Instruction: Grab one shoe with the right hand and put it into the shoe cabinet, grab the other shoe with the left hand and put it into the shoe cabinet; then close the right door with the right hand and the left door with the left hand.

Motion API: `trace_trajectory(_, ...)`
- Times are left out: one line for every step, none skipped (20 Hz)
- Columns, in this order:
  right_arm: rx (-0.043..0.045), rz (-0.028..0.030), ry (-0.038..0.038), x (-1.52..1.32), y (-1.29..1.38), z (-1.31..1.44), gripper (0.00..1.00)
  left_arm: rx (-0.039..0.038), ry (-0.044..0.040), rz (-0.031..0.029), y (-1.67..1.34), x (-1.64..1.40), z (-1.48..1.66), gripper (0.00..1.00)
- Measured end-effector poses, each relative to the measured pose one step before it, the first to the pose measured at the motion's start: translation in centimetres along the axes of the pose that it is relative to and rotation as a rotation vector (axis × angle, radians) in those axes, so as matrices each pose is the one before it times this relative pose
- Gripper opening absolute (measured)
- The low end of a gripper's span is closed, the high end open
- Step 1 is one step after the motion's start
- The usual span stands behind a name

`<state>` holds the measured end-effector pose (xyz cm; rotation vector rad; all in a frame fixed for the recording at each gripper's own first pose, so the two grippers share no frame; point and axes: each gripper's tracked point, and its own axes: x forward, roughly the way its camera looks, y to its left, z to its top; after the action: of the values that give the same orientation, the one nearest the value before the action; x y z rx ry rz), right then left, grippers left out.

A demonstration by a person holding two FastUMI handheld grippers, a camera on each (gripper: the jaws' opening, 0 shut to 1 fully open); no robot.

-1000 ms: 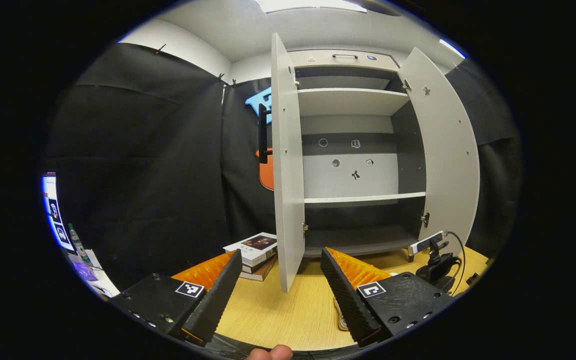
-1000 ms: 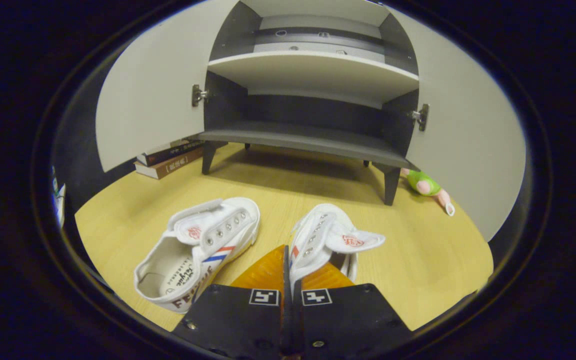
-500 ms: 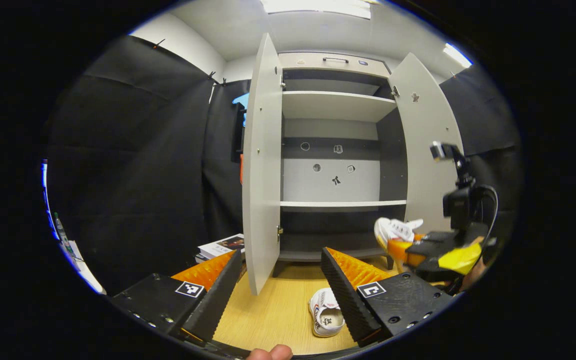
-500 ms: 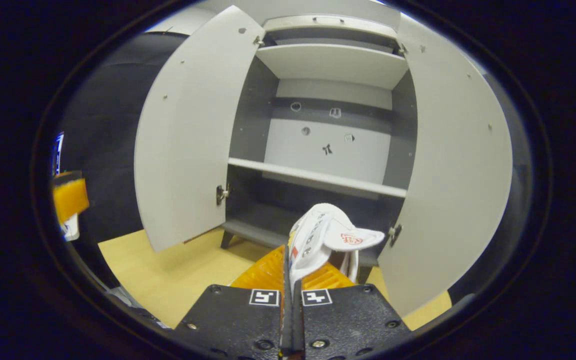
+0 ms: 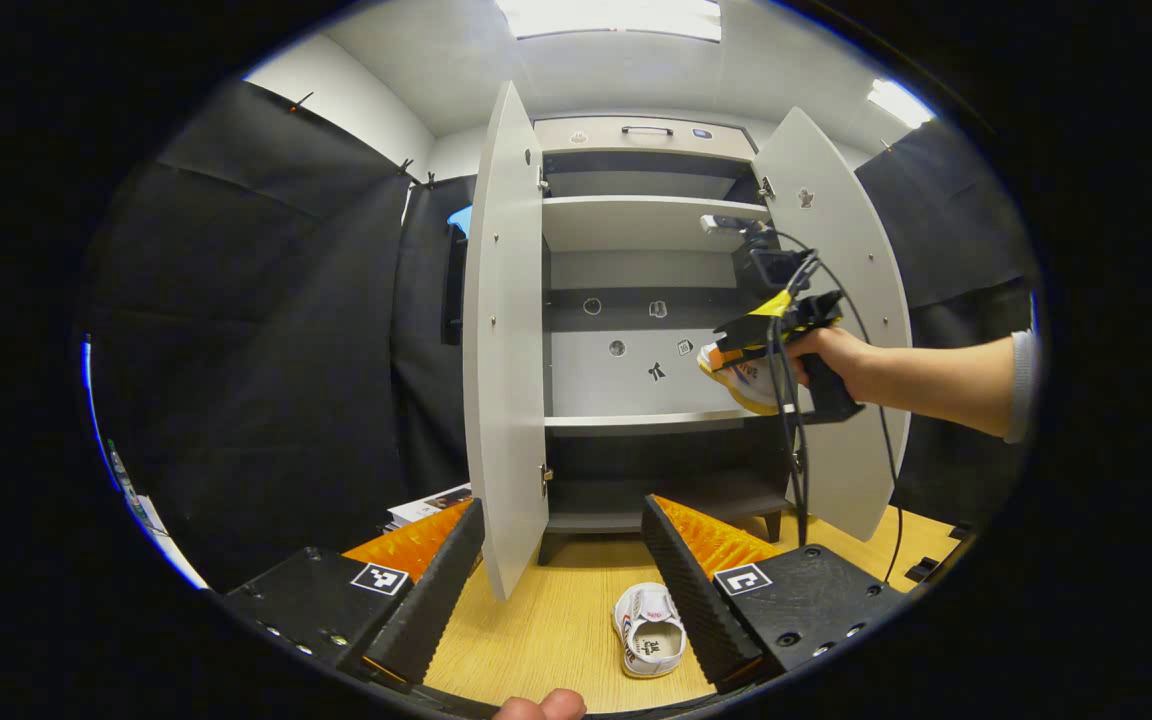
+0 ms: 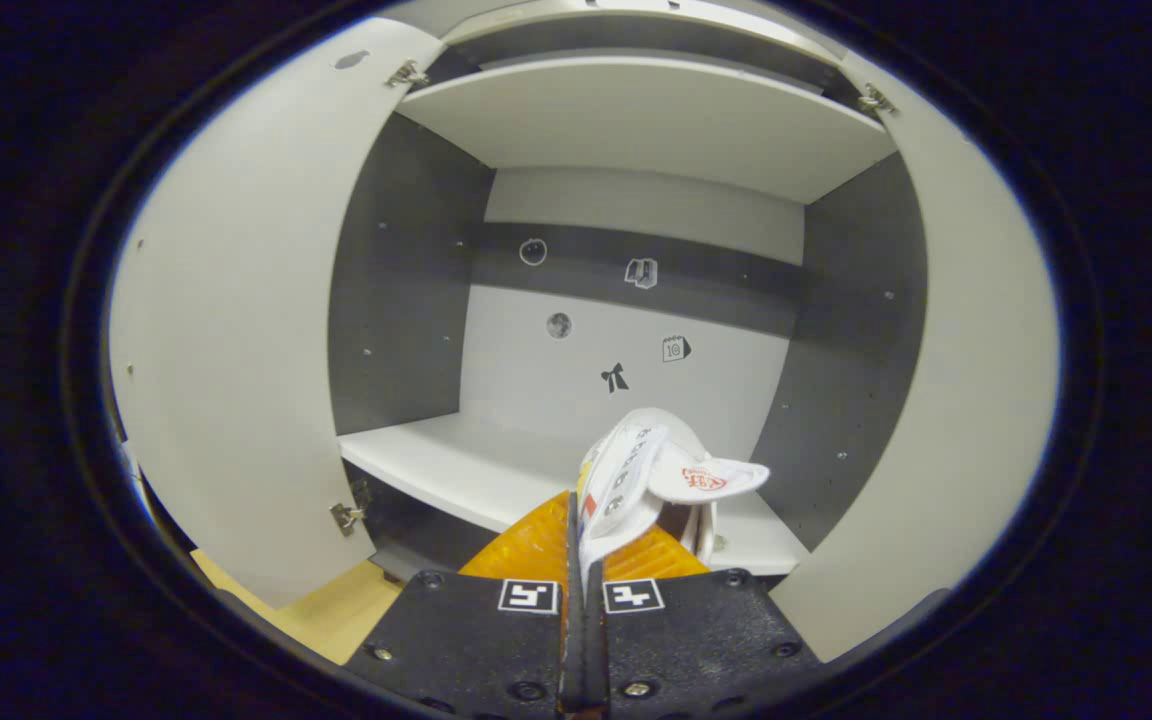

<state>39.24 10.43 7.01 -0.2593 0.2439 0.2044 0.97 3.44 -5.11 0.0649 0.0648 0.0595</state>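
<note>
Pinching a white shoe, the right gripper hides its heel.

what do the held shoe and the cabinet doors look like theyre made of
Held shoe: likely white canvas or similar fabric, matte, folding softly in the right tool, with metal-looking eyelets. Cabinet doors: probably laminated board, smooth pale grey, flat panels on metal hinges.

One white shoe hangs before the open cabinet's middle shelf; the other shoe lies on the floor.
</note>
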Motion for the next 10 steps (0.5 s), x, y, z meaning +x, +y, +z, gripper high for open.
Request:
trace_trajectory(-0.03366,-0.01642,0.04926,2.644,-0.747,0.049,0.04,-0.00656,-0.00387,0.00368,0.048,-0.114,0.202,0.95)
trace_trajectory(-0.0188,-0.0225,0.0407,1.769,-0.661,-0.217,0.04,-0.00536,-0.00475,0.01088,0.161,-0.06,0.225,0.95)
trace_trajectory(-0.00222,-0.0162,0.03164,0.627,-0.033,-0.003,0.04,-0.00557,-0.0062,0.01473,0.104,-0.157,0.265,0.95)
trace_trajectory(0.00881,-0.00697,0.03086,1.315,-0.007,0.063,0.04,-0.00549,-0.01001,0.01142,0.131,-0.079,0.258,0.95)
trace_trajectory(-0.00035,0.00033,0.02898,1.078,0.059,-0.031,0.03,-0.00169,-0.00292,0.0049,0.041,0.053,0.121,0.95)
trace_trajectory(-0.00175,-0.00722,0.03114,1.22,-0.177,0.022,0.04,0.00225,0.00184,0.0051,0.11,-0.068,0.004,0.95)
trace_trajectory(-0.00173,-0.01188,0.02784,1.288,-0.261,-0.169,0.04,0.00584,0.00446,0.00812,0.31,-0.081,-0.138,0.95)
trace_trajectory(0.00762,-0.01548,0.01133,0.925,-0.261,0.066,0.04,0.00986,0.00347,0.01113,0.416,-0.124,-0.054,0.95)
trace_trajectory(0.00955,-0.00787,0.01911,0.519,0.05,0.005,0.04,0.01085,0.00117,0.01215,0.465,0.026,-0.074,0.95)
trace_trajectory(0.0058,-0.0025,0.0247,0.907,-0.137,-0.286,0.04,0.00889,0.00181,0.00875,0.307,-0.064,-0.098,0.95)
